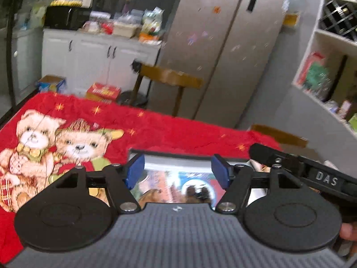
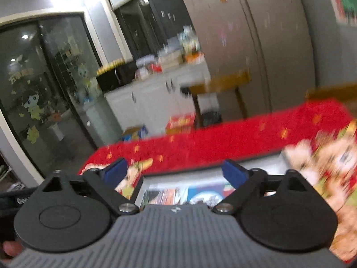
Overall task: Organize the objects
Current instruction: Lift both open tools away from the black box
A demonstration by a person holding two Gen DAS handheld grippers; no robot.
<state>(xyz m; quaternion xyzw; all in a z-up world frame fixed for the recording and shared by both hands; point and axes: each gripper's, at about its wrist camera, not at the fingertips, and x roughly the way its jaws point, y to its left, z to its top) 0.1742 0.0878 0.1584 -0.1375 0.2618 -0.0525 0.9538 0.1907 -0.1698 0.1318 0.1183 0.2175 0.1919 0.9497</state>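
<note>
Both grippers, left (image 1: 177,170) and right (image 2: 174,174), are held wide open and empty above a grey box (image 1: 178,156) of picture books at bottom centre of each frame. The box is set on the red blanket (image 1: 156,129), its long axis running left to right. Clearance is best kept before the next reach.

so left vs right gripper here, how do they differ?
Left gripper has its jaws moderately apart; right gripper has them clearly wider. The left view is fairly sharp, the right heavily blurred. Shared: blue pads, nothing between the jaws, both above the grey box of picture books on the red blanket.
</note>
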